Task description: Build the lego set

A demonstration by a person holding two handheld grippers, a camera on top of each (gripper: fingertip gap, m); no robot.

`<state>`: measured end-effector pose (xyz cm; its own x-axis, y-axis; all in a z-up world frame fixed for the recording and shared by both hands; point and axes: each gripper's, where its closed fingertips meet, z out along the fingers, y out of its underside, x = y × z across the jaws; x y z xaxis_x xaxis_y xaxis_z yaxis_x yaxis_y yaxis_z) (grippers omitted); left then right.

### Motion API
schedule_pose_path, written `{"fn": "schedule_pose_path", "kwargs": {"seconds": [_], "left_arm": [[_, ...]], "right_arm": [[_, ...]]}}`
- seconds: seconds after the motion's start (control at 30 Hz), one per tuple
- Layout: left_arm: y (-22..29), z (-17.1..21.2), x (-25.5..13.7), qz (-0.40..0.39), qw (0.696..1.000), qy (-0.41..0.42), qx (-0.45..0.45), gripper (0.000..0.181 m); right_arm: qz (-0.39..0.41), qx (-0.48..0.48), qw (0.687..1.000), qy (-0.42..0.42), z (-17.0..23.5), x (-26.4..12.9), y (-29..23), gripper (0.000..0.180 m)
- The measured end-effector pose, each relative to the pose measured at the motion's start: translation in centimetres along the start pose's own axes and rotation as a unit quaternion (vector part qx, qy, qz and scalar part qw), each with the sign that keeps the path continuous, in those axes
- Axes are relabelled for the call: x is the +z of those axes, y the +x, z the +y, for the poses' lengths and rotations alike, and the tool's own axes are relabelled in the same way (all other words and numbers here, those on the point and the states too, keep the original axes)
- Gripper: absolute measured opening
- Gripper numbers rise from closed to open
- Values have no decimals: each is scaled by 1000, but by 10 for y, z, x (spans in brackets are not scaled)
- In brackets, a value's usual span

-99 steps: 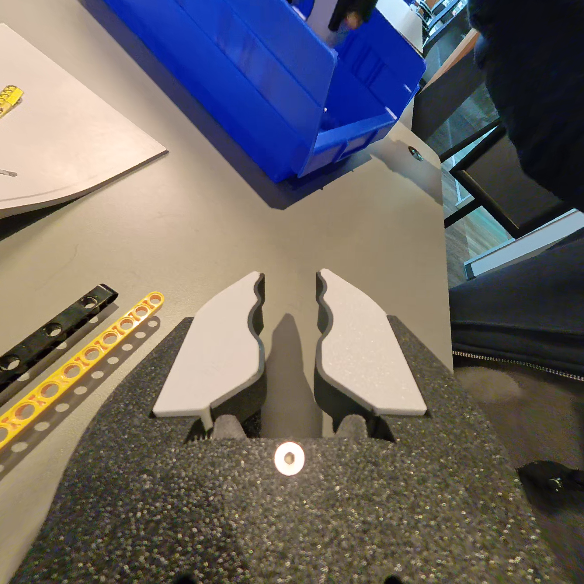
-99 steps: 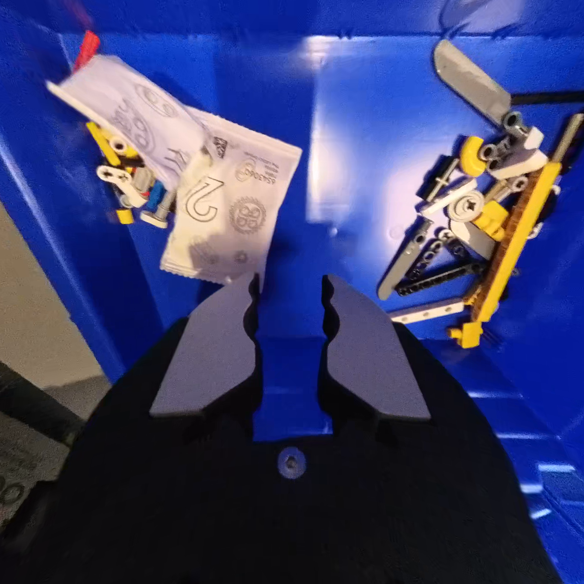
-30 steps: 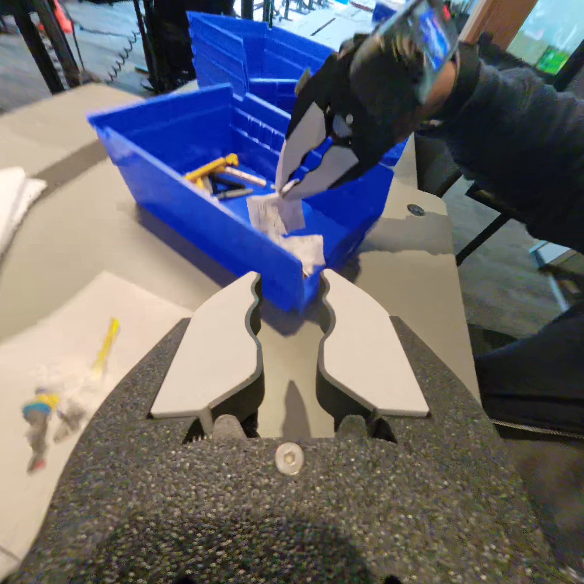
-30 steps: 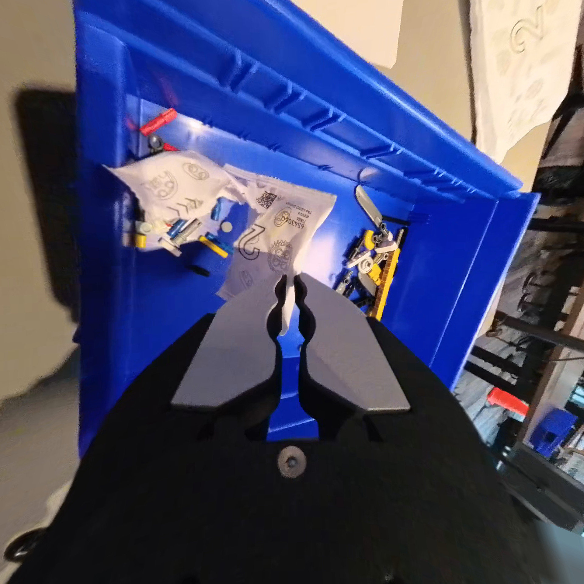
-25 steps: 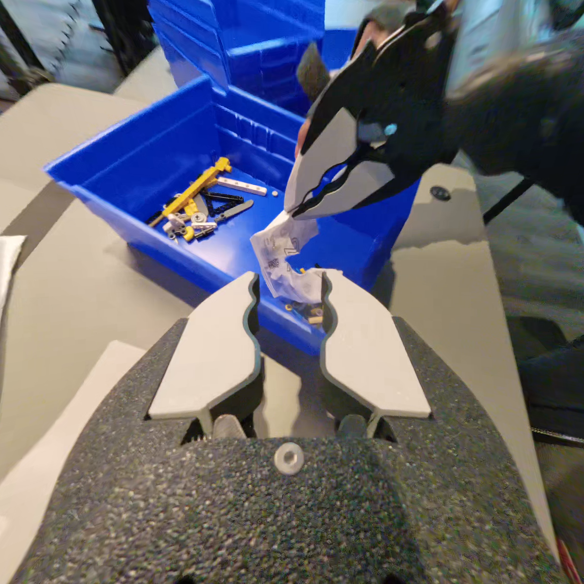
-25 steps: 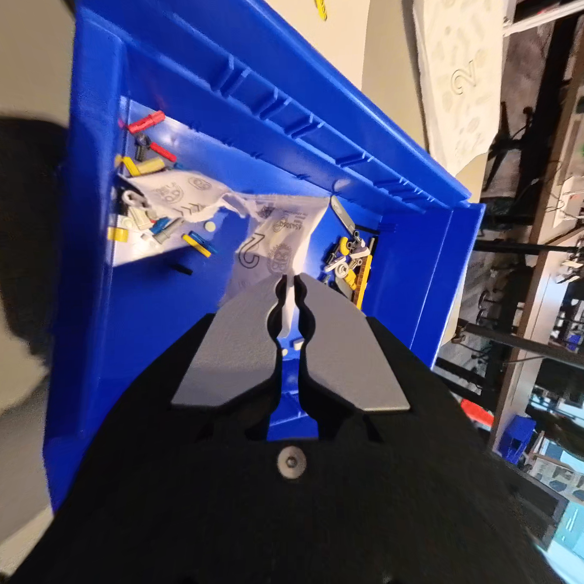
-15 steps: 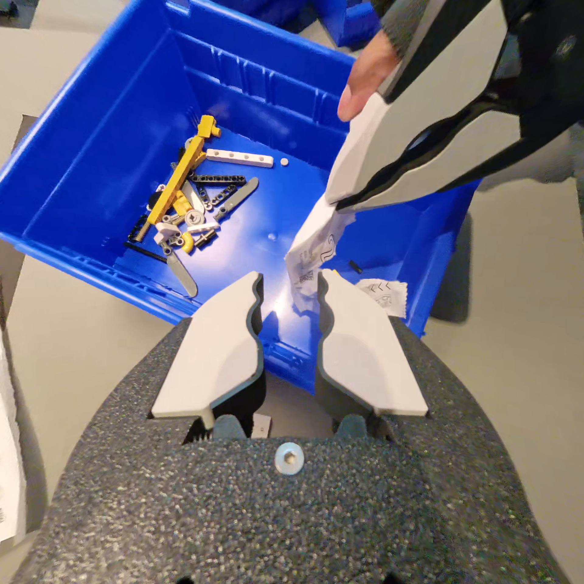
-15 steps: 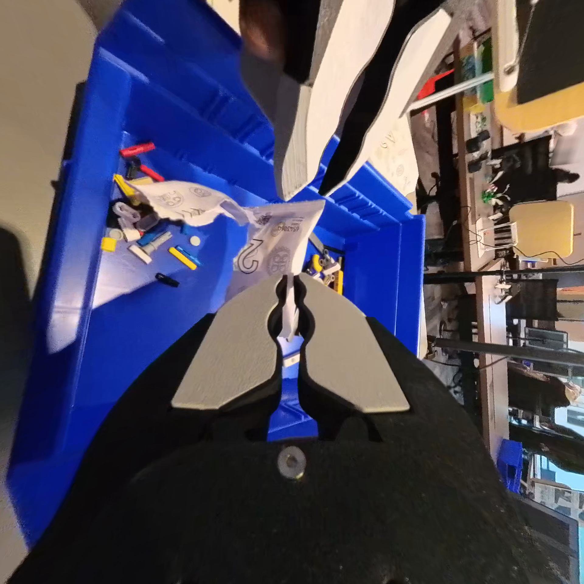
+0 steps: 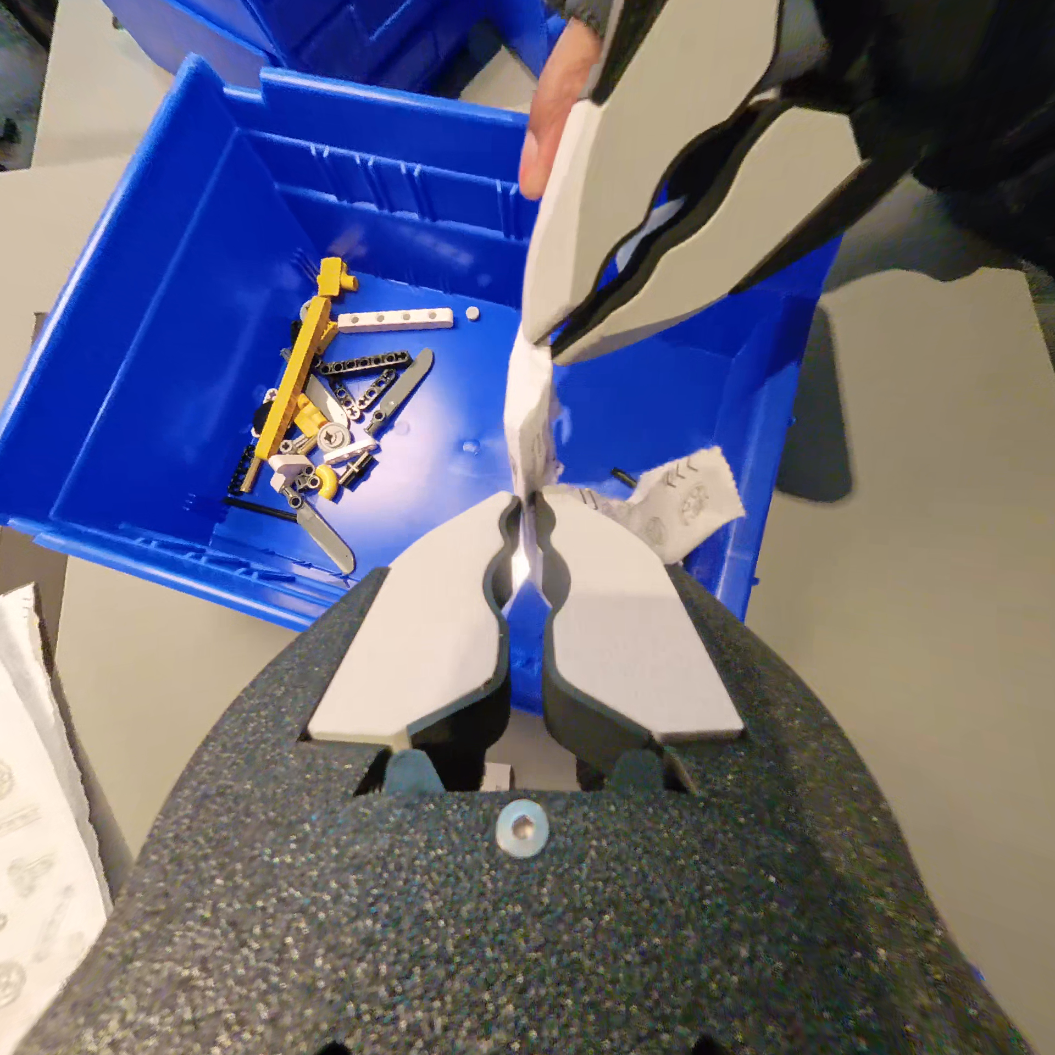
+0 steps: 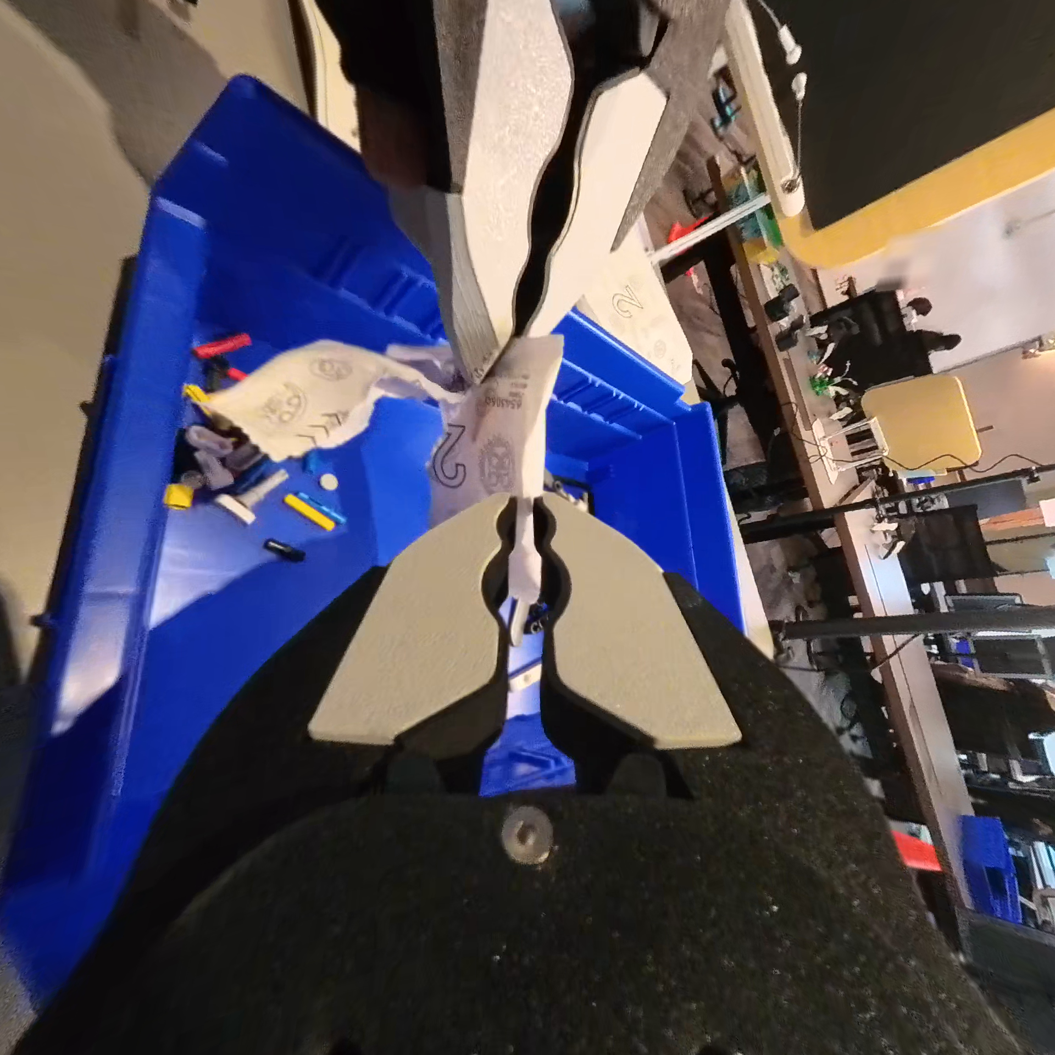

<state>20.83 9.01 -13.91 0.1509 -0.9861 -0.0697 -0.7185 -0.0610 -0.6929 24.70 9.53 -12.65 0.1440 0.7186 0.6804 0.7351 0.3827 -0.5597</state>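
A white paper parts bag (image 9: pixel 528 417) hangs stretched over a blue bin (image 9: pixel 143 319). My left gripper (image 9: pixel 528 502) is shut on its lower end. My right gripper (image 9: pixel 545 351) comes in from the upper right and is shut on its upper end. In the right wrist view my right gripper (image 10: pixel 525 505) pinches the bag (image 10: pixel 502 439), and my left gripper (image 10: pixel 496 357) grips it from above. A torn flap (image 10: pixel 297 399) of the bag trails left. Small loose lego pieces (image 10: pixel 251 491) lie on the bin floor (image 10: pixel 103 571) beneath it. A pile of yellow, black and grey lego parts (image 9: pixel 319 399) lies at the bin's left.
The bin stands on a grey table (image 9: pixel 913 514). A second blue bin (image 9: pixel 354 34) stands behind it. A white printed sheet (image 9: pixel 34 799) lies at the lower left. A bare hand (image 9: pixel 548 114) shows behind my right gripper. Desks and chairs fill the background of the right wrist view. The grippers' ends are close to 5 centimeters from one another.
My right gripper shut on the bag and lifted it in the bin. My left gripper swung from the table to over the bin and shut on the bag's other end.
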Motion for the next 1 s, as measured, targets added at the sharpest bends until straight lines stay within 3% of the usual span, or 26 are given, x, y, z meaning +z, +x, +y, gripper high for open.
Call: {"fn": "schedule_pose_path", "kwargs": {"seconds": [0.03,0.13,0.23,0.4,0.53,1.0], "left_arm": [[0,0,0,-2,1000,1,0,5],[1,0,1,-5,1000,0,7,5],[5,-1,1,6,1000,1,15,5],[8,-7,5,26,999,21,19,5],[5,-8,2,21,999,32,2,9],[0,-1,-5,7,1000,10,12,8]], "right_arm": [[1,1,1000,-13,5,0,1,6],[-1,22,999,-38,17,-3,5,22],[-33,52,997,-43,22,-5,0,24],[-74,56,994,-66,28,-2,-12,10],[-90,84,992,-33,24,-6,-13,4],[-110,111,988,-4,20,-12,-14,3]]}}
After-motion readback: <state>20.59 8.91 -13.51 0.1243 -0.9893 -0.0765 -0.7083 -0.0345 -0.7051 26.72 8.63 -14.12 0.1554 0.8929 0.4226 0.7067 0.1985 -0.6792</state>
